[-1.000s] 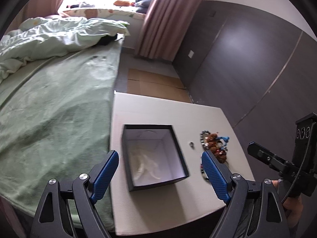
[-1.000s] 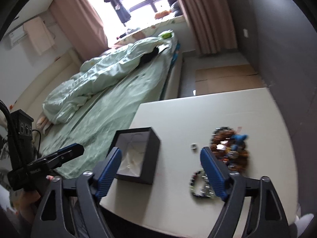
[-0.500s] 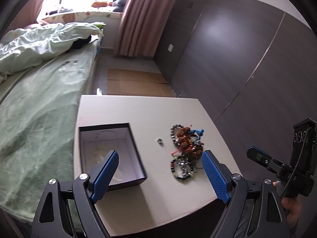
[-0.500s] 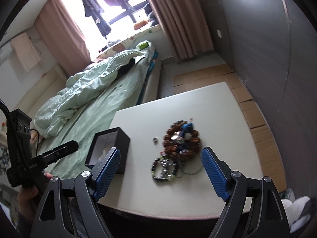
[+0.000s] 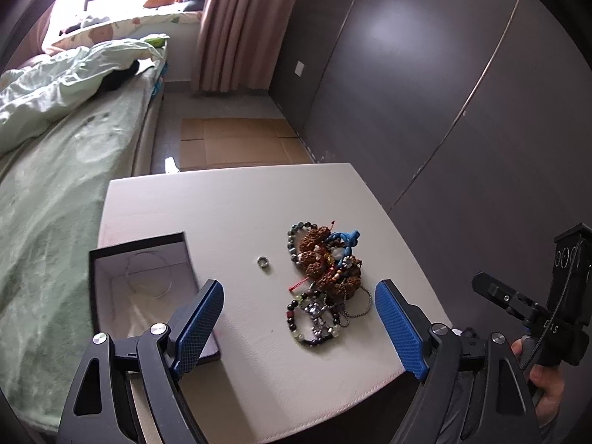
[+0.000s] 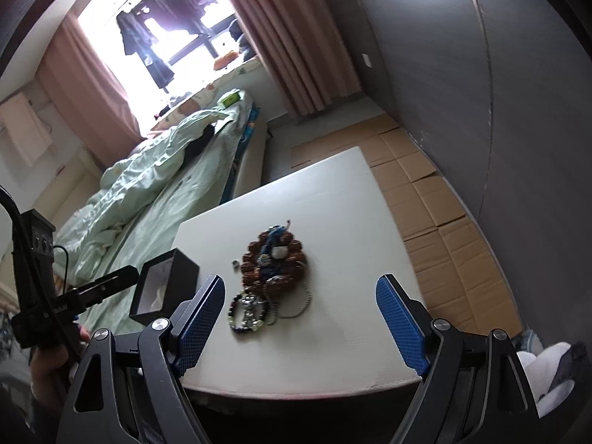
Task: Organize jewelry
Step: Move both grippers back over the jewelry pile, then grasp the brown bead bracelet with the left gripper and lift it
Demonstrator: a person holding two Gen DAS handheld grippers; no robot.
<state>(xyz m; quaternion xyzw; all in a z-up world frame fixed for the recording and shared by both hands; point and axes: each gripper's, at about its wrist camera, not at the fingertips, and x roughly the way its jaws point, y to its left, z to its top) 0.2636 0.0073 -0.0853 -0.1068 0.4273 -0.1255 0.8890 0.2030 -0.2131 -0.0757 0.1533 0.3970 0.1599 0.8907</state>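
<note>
A tangled pile of bead bracelets and chains lies on the white table, also in the right wrist view. A small silver ring lies left of the pile. An open black box with white lining stands at the table's left; it also shows in the right wrist view. My left gripper is open and empty, above the table's near part, just short of the pile. My right gripper is open and empty, above the table's near edge in front of the pile.
A bed with green sheets runs along the table's left side. A dark wardrobe wall stands to the right. Flattened cardboard covers the floor beyond and right of the table.
Both grippers have swung right, so the jewelry pile now sits between the fingers in each view and the box has shifted to the left. Both stay open.
</note>
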